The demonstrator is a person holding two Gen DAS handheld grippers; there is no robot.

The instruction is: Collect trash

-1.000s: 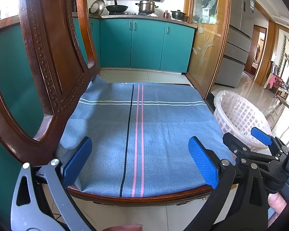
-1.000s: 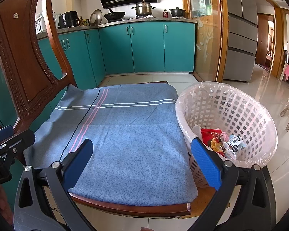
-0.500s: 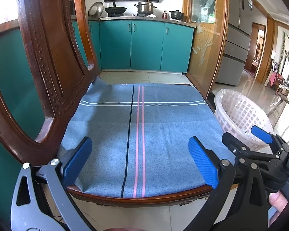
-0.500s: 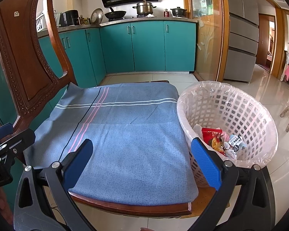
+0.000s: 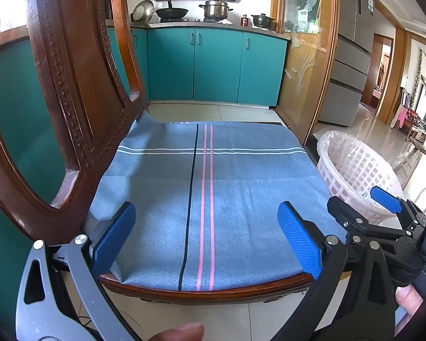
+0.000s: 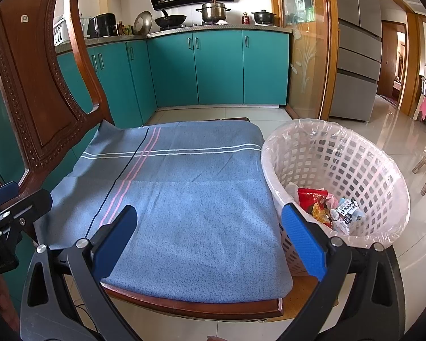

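A white lattice trash basket [image 6: 355, 170] lined with a clear bag stands right of a wooden chair; it also shows in the left wrist view [image 5: 352, 170]. Inside lie a red snack wrapper [image 6: 312, 200] and a small black-and-white packet [image 6: 346, 209]. The chair seat carries a blue striped cloth [image 6: 184, 199] with no trash on it, also in the left wrist view [image 5: 204, 199]. My left gripper [image 5: 206, 237] is open and empty over the seat's front edge. My right gripper [image 6: 207, 240] is open and empty, its right finger by the basket's near rim.
The carved wooden chair back [image 5: 71, 85] rises at the left, close to my left gripper. Teal kitchen cabinets [image 6: 213, 68] with pots on the counter stand behind. A grey fridge [image 6: 357, 48] and a tiled floor [image 6: 406, 130] lie to the right.
Both grippers have drifted only slightly; the left view has shifted a little to the left. Both stay open and empty.
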